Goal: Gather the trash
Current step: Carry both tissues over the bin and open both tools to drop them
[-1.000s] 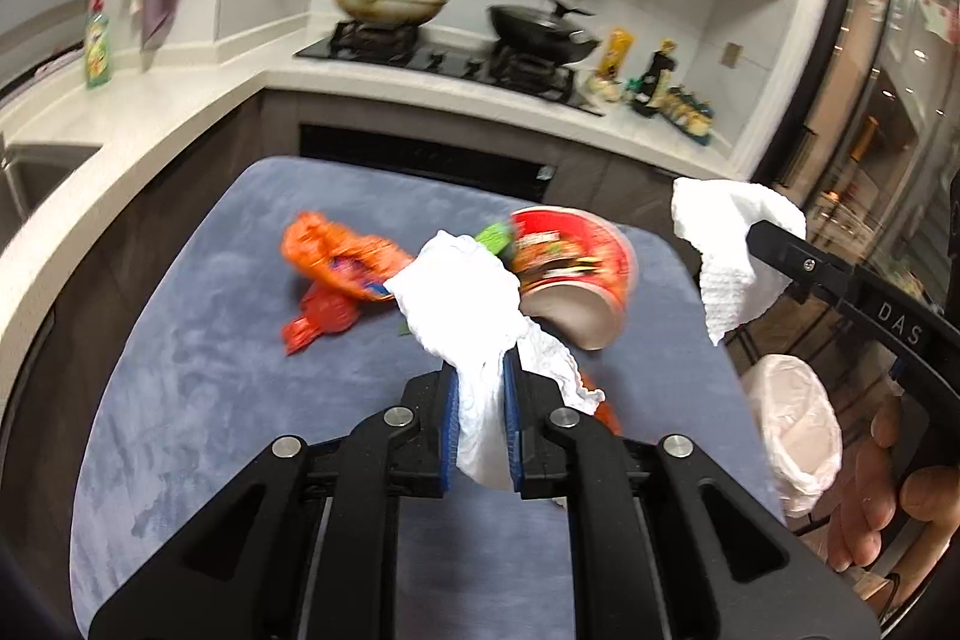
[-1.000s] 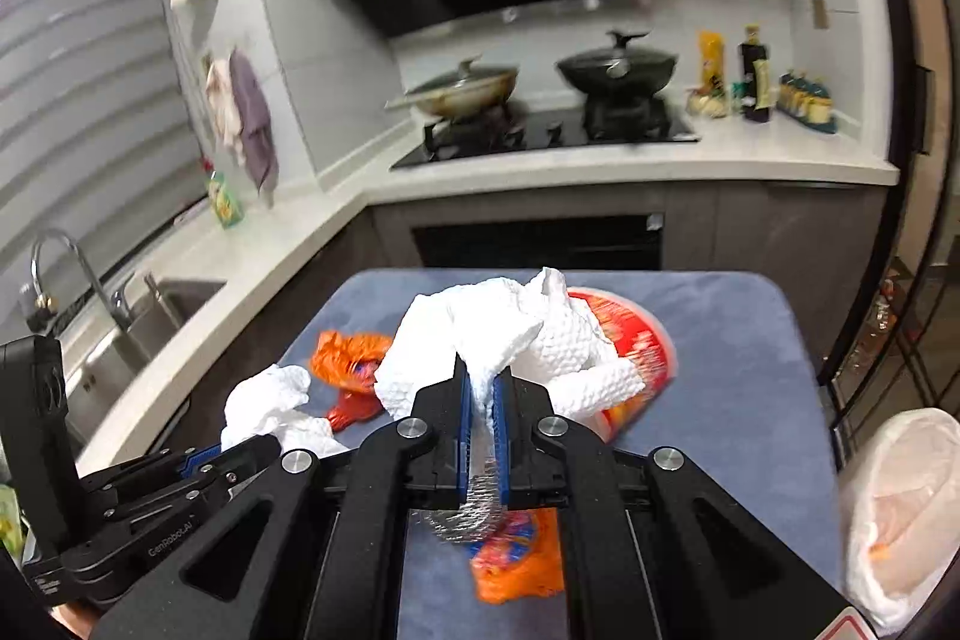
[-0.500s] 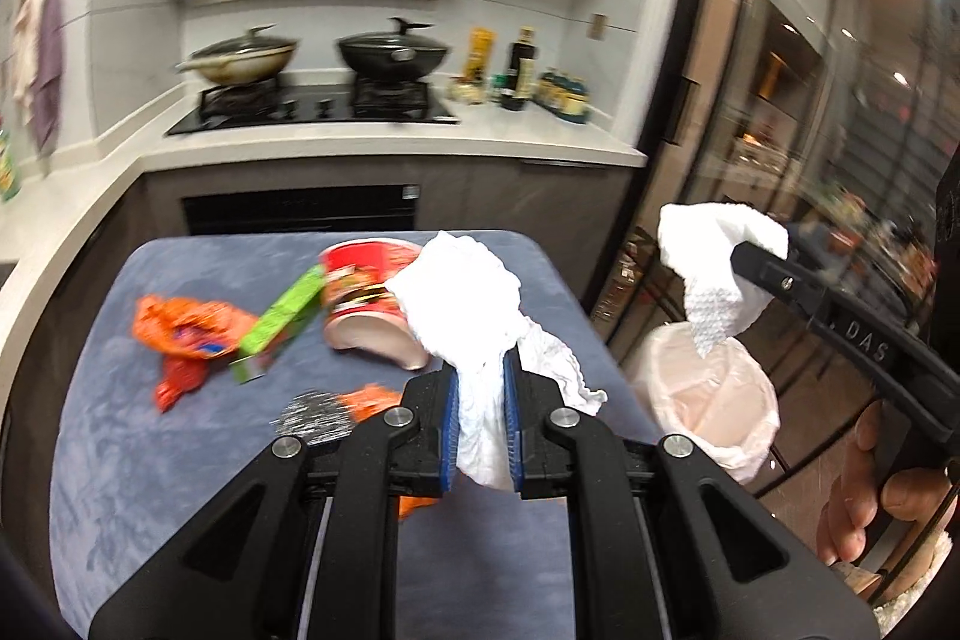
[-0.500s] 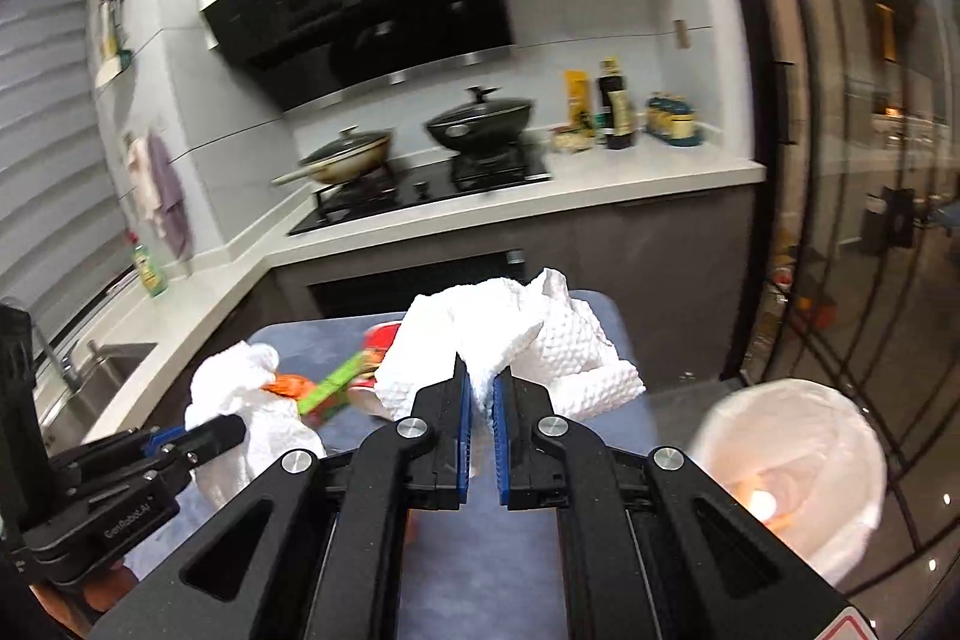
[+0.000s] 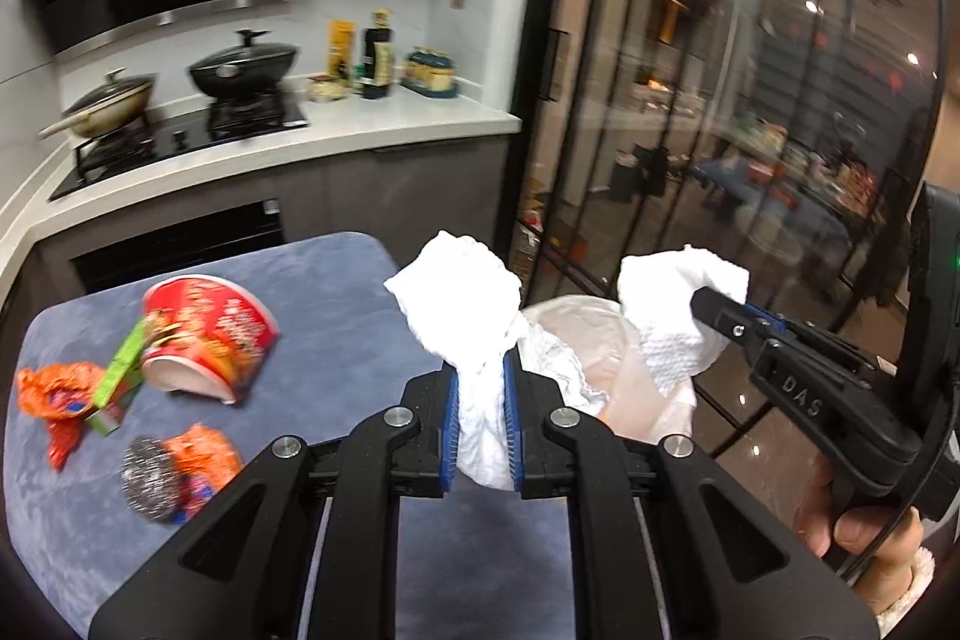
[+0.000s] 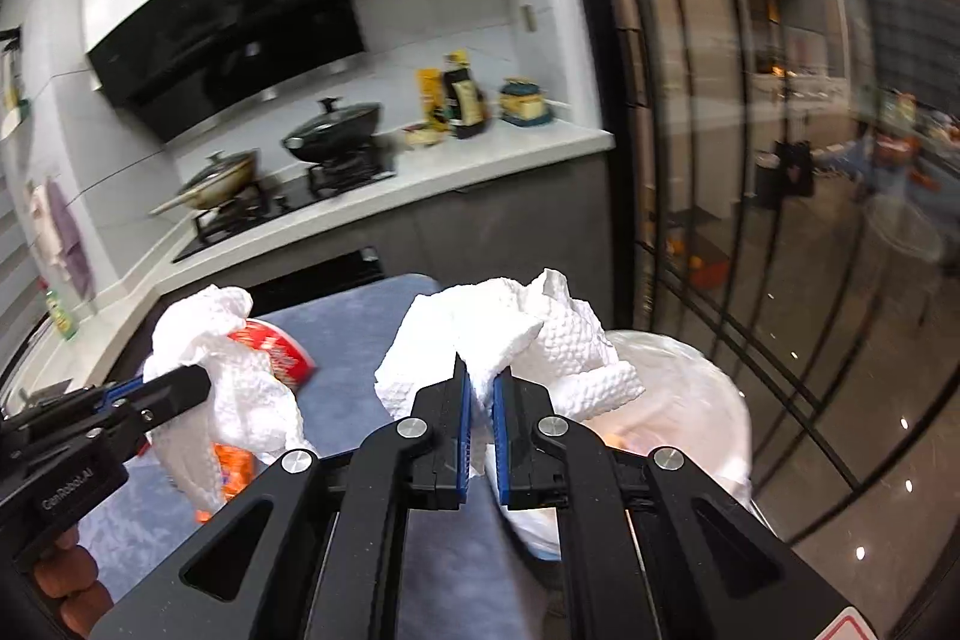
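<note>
My left gripper (image 5: 481, 376) is shut on a crumpled white paper towel (image 5: 459, 298), held above the right edge of the blue-grey table (image 5: 336, 316). My right gripper (image 6: 478, 388) is shut on a second white paper towel (image 6: 510, 340), over the white-lined trash bin (image 6: 690, 400). The bin (image 5: 576, 328) stands just beyond the table's right edge, behind both towels. The right gripper (image 5: 714, 307) shows with its towel (image 5: 672, 310) in the left wrist view. The left gripper (image 6: 192, 382) and its towel (image 6: 222, 370) show at the left of the right wrist view.
On the table lie a tipped red noodle cup (image 5: 207, 334), a green wrapper (image 5: 120, 370), orange wrappers (image 5: 54, 394), and a steel wool ball (image 5: 149, 478). A glass wall (image 5: 720, 100) stands at the right. A counter with a stove and pans (image 5: 240, 70) runs behind.
Both grippers have swung right with their towels, from over the middle of the table to over the trash bin at its right edge. Both stay shut.
</note>
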`<state>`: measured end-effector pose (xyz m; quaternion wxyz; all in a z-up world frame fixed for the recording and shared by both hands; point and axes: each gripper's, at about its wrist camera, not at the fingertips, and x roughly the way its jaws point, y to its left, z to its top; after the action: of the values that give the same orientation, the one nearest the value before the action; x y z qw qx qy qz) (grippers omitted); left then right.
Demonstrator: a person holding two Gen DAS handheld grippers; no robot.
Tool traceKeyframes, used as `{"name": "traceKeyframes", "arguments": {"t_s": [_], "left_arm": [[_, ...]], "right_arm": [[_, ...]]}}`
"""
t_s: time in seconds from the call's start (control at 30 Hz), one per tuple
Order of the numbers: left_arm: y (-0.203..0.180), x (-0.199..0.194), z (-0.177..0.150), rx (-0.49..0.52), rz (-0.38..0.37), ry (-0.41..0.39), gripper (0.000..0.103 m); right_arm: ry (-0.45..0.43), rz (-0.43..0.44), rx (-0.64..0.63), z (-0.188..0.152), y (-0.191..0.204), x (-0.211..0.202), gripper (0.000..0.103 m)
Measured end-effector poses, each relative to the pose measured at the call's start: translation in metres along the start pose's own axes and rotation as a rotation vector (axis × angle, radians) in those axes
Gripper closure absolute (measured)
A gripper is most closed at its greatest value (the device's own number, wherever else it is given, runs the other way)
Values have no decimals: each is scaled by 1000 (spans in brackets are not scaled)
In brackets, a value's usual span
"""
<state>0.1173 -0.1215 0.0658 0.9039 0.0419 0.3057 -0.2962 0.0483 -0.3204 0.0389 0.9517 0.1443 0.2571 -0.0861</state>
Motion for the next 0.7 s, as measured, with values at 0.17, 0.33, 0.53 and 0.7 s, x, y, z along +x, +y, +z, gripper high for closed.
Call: {"name": "traceKeyframes", "arguments": {"t_s": [0.17,0.33,0.53,0.7], "left_arm": [[-31,26,-1,50,-32,26,91],[-54,53,0,89,-54,58,91],[-78,84,0,127,-76,91,90],[-91,108,-1,150,-85,118,90]], "right_arm": [[22,-48,41,-7,-33,8,97],[49,-82,67,-14,-58,20,97],[82,-118,100,-22,-84,35,97],[108,-139,120,-26,-97,51,96]]}}
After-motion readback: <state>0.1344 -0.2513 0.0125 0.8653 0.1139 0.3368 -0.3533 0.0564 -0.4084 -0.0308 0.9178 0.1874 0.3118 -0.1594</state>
